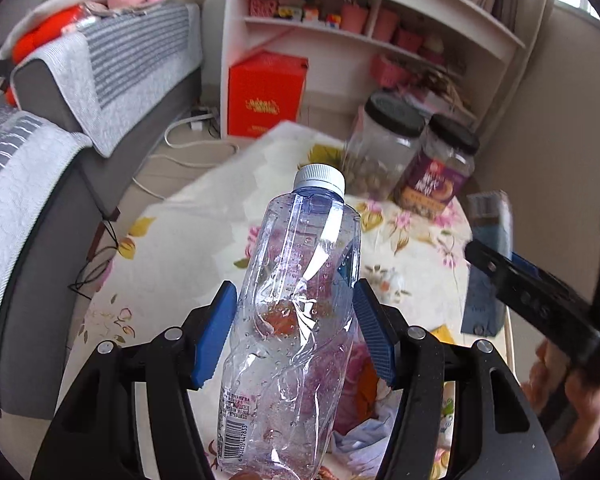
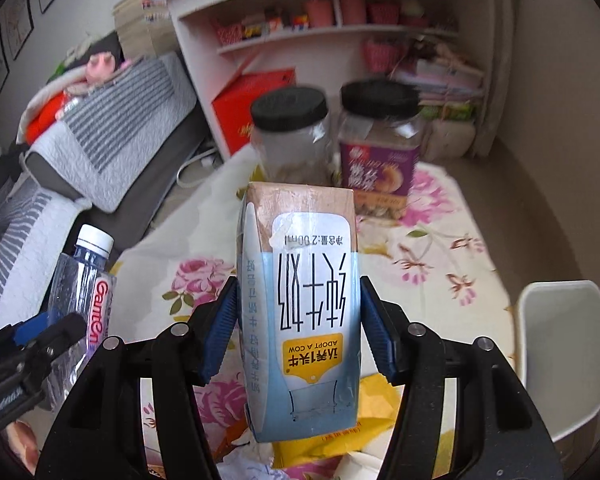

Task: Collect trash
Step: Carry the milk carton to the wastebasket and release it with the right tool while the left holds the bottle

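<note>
Crushed water bottle (image 1: 296, 312) is clamped in left gripper (image 1: 296, 328), milk carton (image 2: 300, 308) clamped in right gripper (image 2: 298, 328), both lifted above the floral-cloth table (image 1: 172, 240). Bottle is slick and dented (could twist out); swinging toward the white bin (image 2: 560, 356) may clip the jars (image 2: 332, 136).

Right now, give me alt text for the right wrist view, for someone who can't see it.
The right gripper holds a milk carton upside down between its jaws, above a table with a floral cloth. Behind it stand two black-lidded jars; a white bin sits at right, and a clear water bottle shows at left.
</note>
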Demonstrator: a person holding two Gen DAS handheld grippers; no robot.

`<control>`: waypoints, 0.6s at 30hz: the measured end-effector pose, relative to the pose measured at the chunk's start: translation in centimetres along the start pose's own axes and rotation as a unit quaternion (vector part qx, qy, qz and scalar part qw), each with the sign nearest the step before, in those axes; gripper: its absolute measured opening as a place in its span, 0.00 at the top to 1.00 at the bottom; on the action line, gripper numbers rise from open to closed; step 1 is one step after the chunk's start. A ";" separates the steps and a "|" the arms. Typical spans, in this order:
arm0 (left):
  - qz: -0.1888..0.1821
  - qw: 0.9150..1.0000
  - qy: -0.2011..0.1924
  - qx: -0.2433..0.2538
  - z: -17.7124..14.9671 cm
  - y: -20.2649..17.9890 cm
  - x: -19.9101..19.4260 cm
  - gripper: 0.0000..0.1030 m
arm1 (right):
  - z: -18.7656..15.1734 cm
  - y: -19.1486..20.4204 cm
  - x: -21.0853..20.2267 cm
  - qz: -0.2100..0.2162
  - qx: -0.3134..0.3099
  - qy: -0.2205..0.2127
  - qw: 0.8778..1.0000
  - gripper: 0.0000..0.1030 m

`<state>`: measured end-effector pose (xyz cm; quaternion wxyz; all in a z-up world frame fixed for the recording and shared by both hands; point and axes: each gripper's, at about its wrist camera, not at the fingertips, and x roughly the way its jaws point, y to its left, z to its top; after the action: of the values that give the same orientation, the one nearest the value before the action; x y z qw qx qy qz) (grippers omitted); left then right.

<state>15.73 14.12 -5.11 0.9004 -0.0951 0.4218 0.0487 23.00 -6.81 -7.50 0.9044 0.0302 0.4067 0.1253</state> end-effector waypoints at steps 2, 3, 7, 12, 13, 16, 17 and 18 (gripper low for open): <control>0.010 1.000 -0.019 0.000 -0.2 -0.4 -0.7 0.42 | -0.6 -0.1 -1.2 -0.019 -0.001 -0.021 1.000 0.46; 0.016 1.000 -0.027 0.000 -0.3 -0.6 -1.0 0.42 | -0.9 -0.2 -1.8 -0.029 0.000 -0.030 0.999 0.46; 0.050 0.996 -0.067 0.016 -0.7 -2.1 -1.9 0.42 | -2.2 -1.1 -3.4 -0.059 0.011 -0.063 0.996 0.46; 0.075 0.992 -0.102 0.028 -1.2 -3.9 -2.6 0.42 | -3.2 -2.0 -4.9 -0.077 0.017 -0.099 0.992 0.46; 0.077 0.991 -0.105 0.031 -1.3 -4.2 -2.5 0.42 | -3.3 -2.2 -5.2 -0.073 0.019 -0.101 0.992 0.46; 0.076 0.991 -0.106 0.033 -1.4 -5.2 -2.3 0.42 | -3.2 -3.0 -5.8 -0.070 0.024 -0.109 0.991 0.46; 0.075 0.991 -0.106 0.033 -1.4 -5.5 -2.2 0.42 | -3.2 -3.3 -6.0 -0.068 0.027 -0.109 0.991 0.46; 0.074 0.991 -0.106 0.034 -1.4 -5.8 -2.2 0.42 | -3.2 -3.6 -6.1 -0.066 0.031 -0.109 0.991 0.46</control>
<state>14.25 8.10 -3.57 0.9365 -0.0270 0.3317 0.1108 17.40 -11.99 -5.75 0.9483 0.0447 0.3105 0.0483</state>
